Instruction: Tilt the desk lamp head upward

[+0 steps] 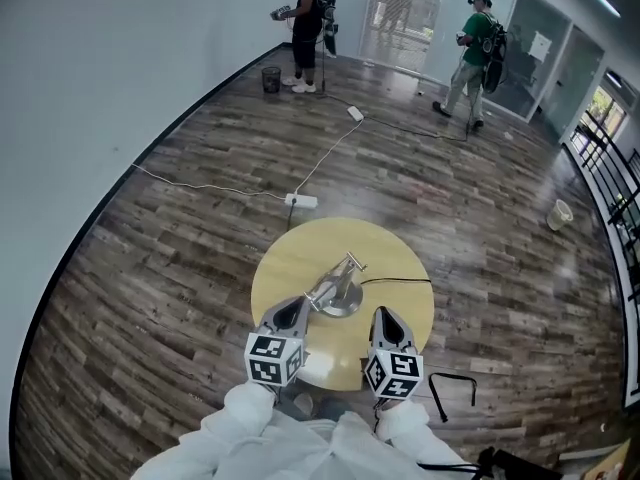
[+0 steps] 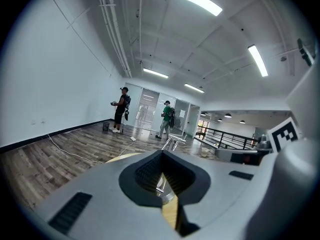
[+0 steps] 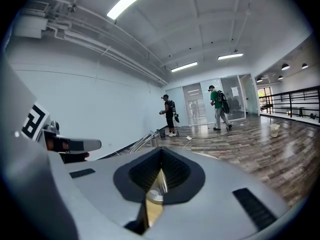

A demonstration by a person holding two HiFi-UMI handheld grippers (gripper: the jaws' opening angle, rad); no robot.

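Observation:
A silver desk lamp stands in the middle of a round yellow table, its thin arm slanting up to a small head. A black cord runs from it to the right. My left gripper is shut and empty, its tip just left of the lamp's base. My right gripper is also shut and empty, a little right of the base. The left gripper view shows its closed jaws with the lamp rising beyond them. In the right gripper view, the lamp arm stands to the left past the closed jaws.
A white power strip and its cable lie on the wood floor beyond the table. Two people stand far back near glass doors. A black bin, a pale bucket and a black railing are further off.

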